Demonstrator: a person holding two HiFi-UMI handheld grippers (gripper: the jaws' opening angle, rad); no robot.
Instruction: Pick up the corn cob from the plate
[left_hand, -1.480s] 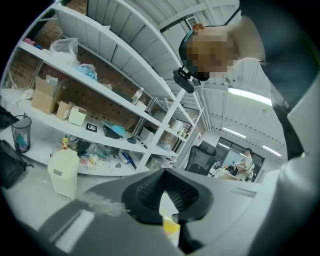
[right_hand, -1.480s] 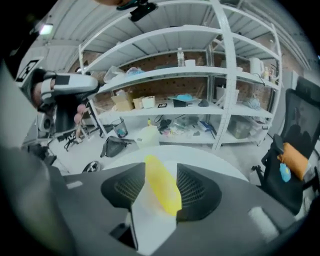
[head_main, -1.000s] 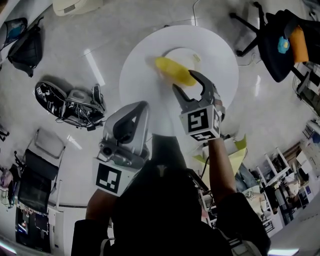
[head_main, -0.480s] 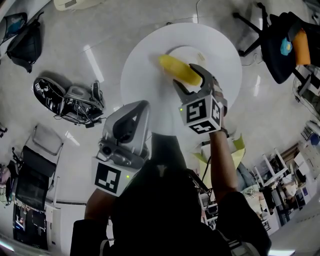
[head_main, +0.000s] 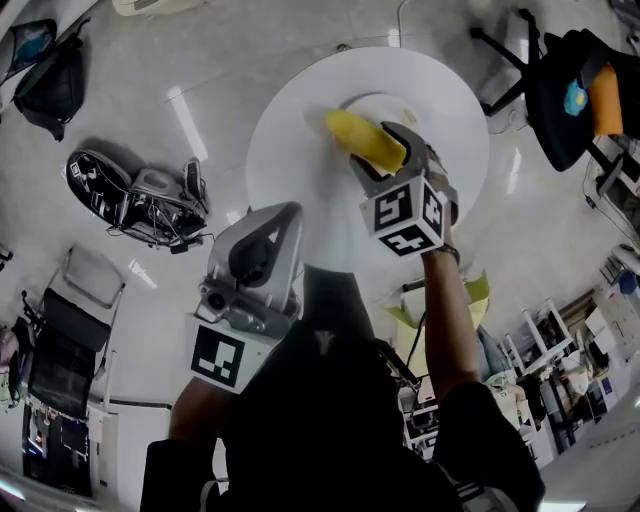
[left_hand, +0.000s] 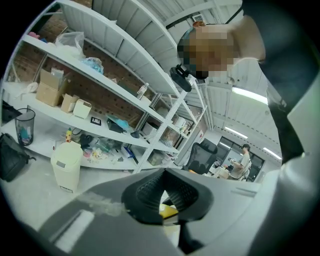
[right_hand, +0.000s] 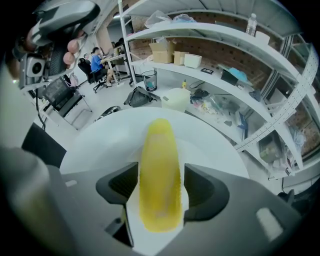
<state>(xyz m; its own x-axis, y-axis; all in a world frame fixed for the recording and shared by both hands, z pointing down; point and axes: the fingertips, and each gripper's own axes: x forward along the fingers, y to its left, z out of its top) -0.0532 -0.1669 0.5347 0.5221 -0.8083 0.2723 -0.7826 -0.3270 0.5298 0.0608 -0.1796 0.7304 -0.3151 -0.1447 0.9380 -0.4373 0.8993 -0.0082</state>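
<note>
Jaws on the left gripper (head_main: 272, 222) are pressed together with nothing in them, and it hangs by the near edge of the round white desk (head_main: 290, 160). Further right, the corn cob (head_main: 352, 132) lies on the plate (head_main: 400, 104) on that desk. The right gripper (head_main: 377, 150) points steeply down over it. Its jaws are wide and opening, one pad on each side of the cob's near end, not squeezing it.

Corn cob (head_main: 350, 130) end behind right gripper (head_main: 373, 146)
</note>
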